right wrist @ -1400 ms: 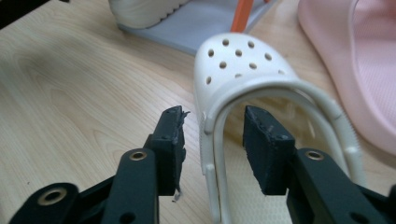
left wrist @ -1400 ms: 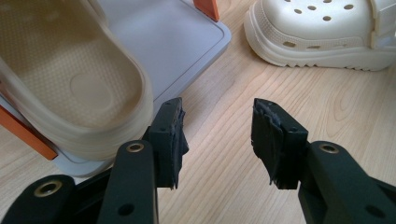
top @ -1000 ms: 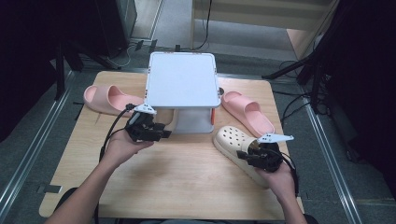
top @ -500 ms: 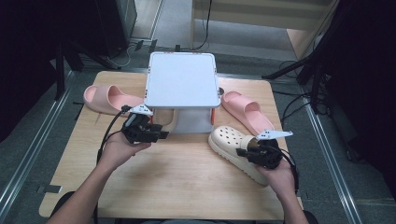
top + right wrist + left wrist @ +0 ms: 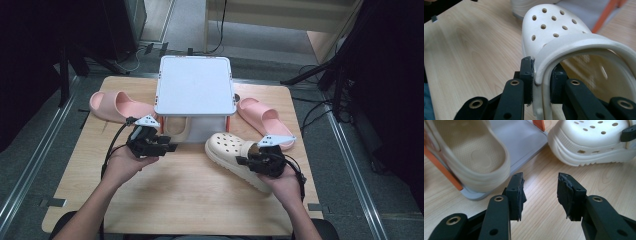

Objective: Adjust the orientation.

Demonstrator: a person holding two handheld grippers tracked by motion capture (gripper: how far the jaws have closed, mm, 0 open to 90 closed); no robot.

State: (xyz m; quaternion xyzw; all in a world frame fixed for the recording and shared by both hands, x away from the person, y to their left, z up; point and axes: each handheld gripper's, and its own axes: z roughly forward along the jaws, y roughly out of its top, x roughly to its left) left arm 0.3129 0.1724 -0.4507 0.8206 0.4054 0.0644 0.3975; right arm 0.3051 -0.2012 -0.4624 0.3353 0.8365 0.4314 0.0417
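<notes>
One cream clog (image 5: 176, 129) sits under the rack (image 5: 195, 92). The right gripper (image 5: 541, 75) clamps the second clog (image 5: 554, 32) (wall pinched), unplaced; left gripper (image 5: 540, 191) gapes empty.

Soft overhead light is falling evenly on my pale wooden table (image 5: 190, 200); surroundings are sinking into darkness. My cream perforated foam clog (image 5: 554, 32) is staying sharp, though its inside is blurring. Shadows are lying faint.
</notes>
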